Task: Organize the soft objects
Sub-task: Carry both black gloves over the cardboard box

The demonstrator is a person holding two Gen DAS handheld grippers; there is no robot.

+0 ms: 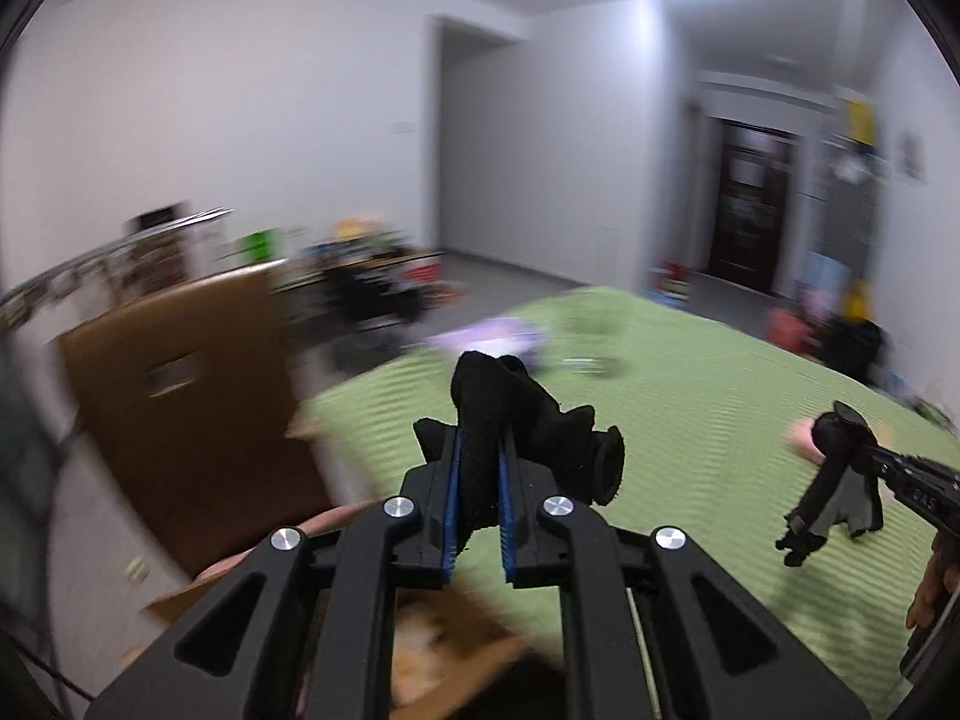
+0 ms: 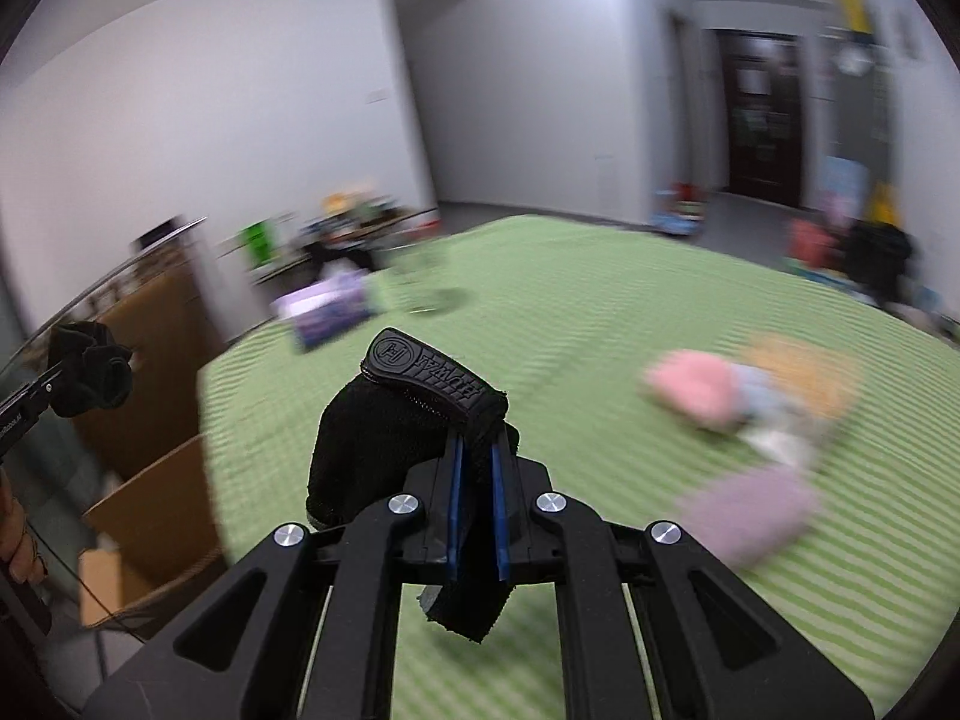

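My left gripper (image 1: 480, 450) is shut on a crumpled black glove (image 1: 528, 414), held up above the edge of the green striped bed cover (image 1: 690, 420). The right gripper (image 2: 474, 450) is shut on a second black glove (image 2: 372, 432) with a rubber wrist tab (image 2: 432, 375), raised over the bed. Each gripper shows in the other view: the right gripper (image 1: 840, 429) with its dangling glove (image 1: 834, 498) at the far right, the left gripper (image 2: 66, 369) with its glove (image 2: 90, 369) at the far left. A blurred heap of pink, blue, orange and lilac soft items (image 2: 750, 420) lies on the bed.
An open brown cardboard box (image 1: 180, 402) stands beside the bed at the left, its flap (image 2: 156, 516) below my left gripper. A purple pack (image 2: 327, 309) and a clear object (image 1: 594, 324) sit near the bed's far edge. Cluttered shelves and a dark door (image 2: 762, 108) lie beyond.
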